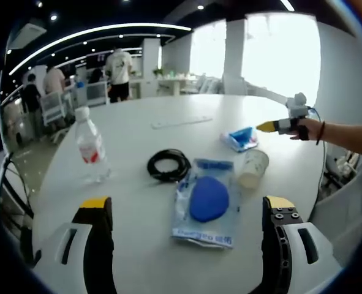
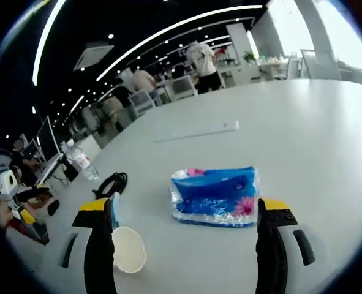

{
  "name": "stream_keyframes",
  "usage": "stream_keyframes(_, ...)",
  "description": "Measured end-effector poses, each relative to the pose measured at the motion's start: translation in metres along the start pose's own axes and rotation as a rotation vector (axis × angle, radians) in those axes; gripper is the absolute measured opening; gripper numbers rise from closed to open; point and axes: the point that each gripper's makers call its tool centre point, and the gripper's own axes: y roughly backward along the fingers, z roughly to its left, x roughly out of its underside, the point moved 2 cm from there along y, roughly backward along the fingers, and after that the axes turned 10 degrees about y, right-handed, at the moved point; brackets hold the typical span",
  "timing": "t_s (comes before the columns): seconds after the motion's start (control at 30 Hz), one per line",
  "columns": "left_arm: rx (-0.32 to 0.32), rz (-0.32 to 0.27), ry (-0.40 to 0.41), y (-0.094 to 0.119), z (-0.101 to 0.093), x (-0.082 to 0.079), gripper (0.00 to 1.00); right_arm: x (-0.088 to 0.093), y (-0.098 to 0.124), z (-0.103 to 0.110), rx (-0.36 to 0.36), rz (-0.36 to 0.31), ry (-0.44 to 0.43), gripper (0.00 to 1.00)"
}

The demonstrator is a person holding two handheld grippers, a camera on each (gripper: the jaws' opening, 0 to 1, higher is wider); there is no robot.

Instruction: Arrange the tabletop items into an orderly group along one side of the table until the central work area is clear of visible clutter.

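Right gripper view: tissue pack [image 2: 216, 196] crosswise.

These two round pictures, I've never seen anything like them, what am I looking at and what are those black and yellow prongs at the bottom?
A person holds a hand-held gripper in each hand, and a fisheye camera rides on each, looking forward along its jaws. The prongs are those jaws.

The left gripper view shows the left hand-held gripper, jaws wide apart and holding nothing. On the white table lie a water bottle, a coiled black cable, a clear packet with a blue pad, a paper cup on its side and a blue tissue pack. At the right, the person's hand carries the other gripper.

The right gripper view shows the right hand-held gripper, also open and empty, facing that tissue pack, with the cup by its left jaw.
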Motion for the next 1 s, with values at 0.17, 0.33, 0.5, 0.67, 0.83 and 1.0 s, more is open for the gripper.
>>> stream_keyframes(0.17,0.007,-0.004,-0.016,0.002,-0.001,-0.004,0.99,0.003,0.0,0.034,-0.085,0.02,0.05,0.99)
stream_keyframes(0.33,0.011,-0.006,-0.016,0.003,-0.001,-0.006,0.99,0.007,-0.003,0.055,-0.136,0.031,0.058,0.99)
stream_keyframes(0.5,0.021,-0.005,-0.019,0.004,-0.003,-0.005,0.99,0.013,-0.004,0.074,-0.191,0.049,0.065,0.99)
stream_keyframes(0.67,0.031,0.001,-0.015,0.004,-0.006,-0.002,0.99,0.023,-0.006,0.093,-0.241,0.078,0.077,0.98)
stream_keyframes(0.83,0.049,0.002,-0.011,0.004,-0.009,-0.001,0.99,0.033,-0.005,0.107,-0.278,0.104,0.091,0.91)
stream_keyframes(1.0,0.063,0.005,-0.009,0.004,-0.012,0.0,0.99,0.039,-0.004,0.115,-0.306,0.121,0.107,0.78)
